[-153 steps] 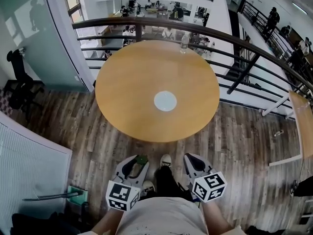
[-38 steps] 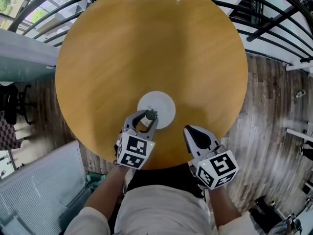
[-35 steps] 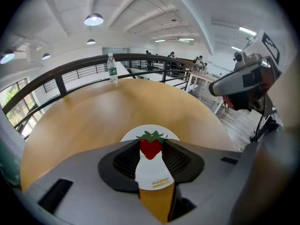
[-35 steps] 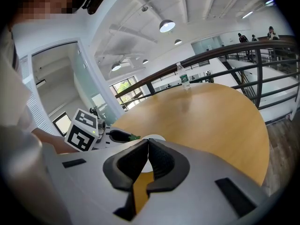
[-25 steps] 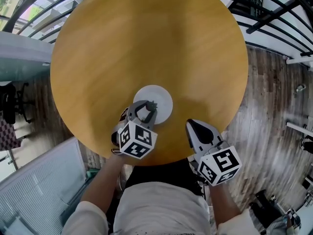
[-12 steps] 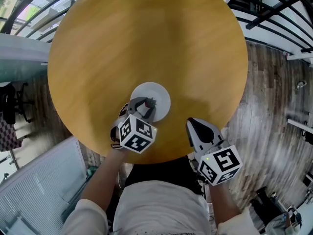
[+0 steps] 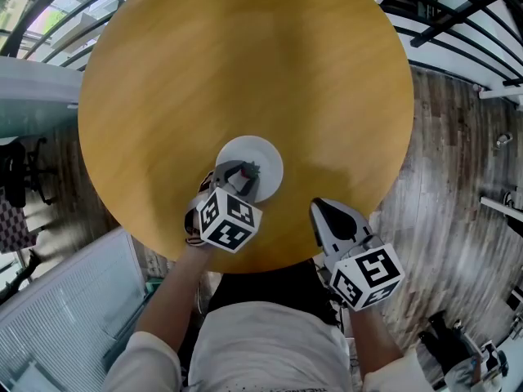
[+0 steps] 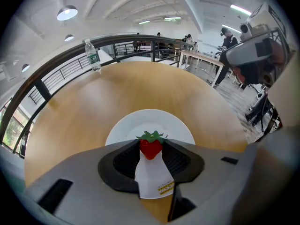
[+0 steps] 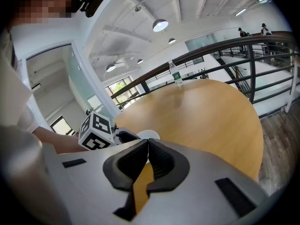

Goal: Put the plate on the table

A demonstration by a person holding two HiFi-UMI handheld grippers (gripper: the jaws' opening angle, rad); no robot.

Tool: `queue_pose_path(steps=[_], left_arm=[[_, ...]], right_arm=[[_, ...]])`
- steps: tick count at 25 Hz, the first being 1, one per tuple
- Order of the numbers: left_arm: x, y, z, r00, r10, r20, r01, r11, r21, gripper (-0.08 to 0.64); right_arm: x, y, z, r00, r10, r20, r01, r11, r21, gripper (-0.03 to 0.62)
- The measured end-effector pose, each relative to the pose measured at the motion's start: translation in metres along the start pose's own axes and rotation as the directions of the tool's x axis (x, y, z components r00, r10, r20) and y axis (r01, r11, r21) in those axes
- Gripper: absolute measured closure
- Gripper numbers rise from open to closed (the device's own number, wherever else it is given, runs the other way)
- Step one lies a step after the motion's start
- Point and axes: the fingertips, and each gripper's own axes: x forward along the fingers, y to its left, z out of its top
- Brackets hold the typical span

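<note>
A white plate [image 7: 260, 152] lies on the round wooden table [image 7: 245, 55], towards its near edge. My left gripper [image 7: 243, 172] hangs over the plate's near rim, pointing steeply down and shut on a small red strawberry [image 8: 151, 146] with green leaves. In the left gripper view the plate [image 8: 150, 123] lies just beyond the jaws. My right gripper [image 7: 321, 211] is at the table's near right edge, shut with nothing in it. In its own view the right gripper [image 9: 148, 142] has its jaws touching at the tips, with the plate [image 9: 149, 134] past them.
A clear water bottle [image 8: 93, 55] stands at the table's far edge, in front of a dark railing [image 9: 225, 46]. Wooden floor [image 7: 458, 186] surrounds the table. A white slatted panel [image 7: 65, 317] is at the lower left.
Since six seconds ago I have come up to the table, and the left gripper has reached over the plate's near rim. Over the last second nothing has visibly moved.
</note>
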Motion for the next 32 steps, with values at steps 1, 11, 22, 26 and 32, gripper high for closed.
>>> queue_pose_path(steps=[1, 11, 22, 26, 32], left_arm=[[0.0004, -0.0001, -0.0001, 1.0, 0.001, -0.001, -0.001, 1.0, -0.001, 0.399], [0.0031, 0.0033, -0.0027, 1.0, 0.008, -0.018, -0.008, 1.0, -0.002, 0.396], [0.0028, -0.0001, -0.0023, 1.0, -0.004, -0.008, 0.004, 1.0, -0.018, 0.368], [0.0008, 0.0006, -0.0002, 1.0, -0.005, -0.002, 0.005, 1.0, -0.024, 0.348], [-0.0047, -0.0003, 0.004, 1.0, -0.002, 0.013, 0.003, 1.0, -0.029, 0.344]], right_arm=[[-0.0004, 0.0002, -0.0005, 1.0, 0.002, 0.001, -0.002, 1.0, 0.0, 0.566], [-0.0009, 0.0006, -0.0003, 1.0, 0.004, -0.002, -0.004, 1.0, 0.003, 0.566], [-0.0006, 0.0013, -0.0006, 1.0, 0.016, 0.001, -0.016, 1.0, 0.001, 0.566], [-0.0007, 0.0023, 0.0027, 1.0, 0.019, 0.001, -0.019, 1.0, -0.002, 0.566], [-0.0033, 0.0033, 0.0056, 1.0, 0.021, 0.005, -0.02, 1.0, -0.01, 0.566]])
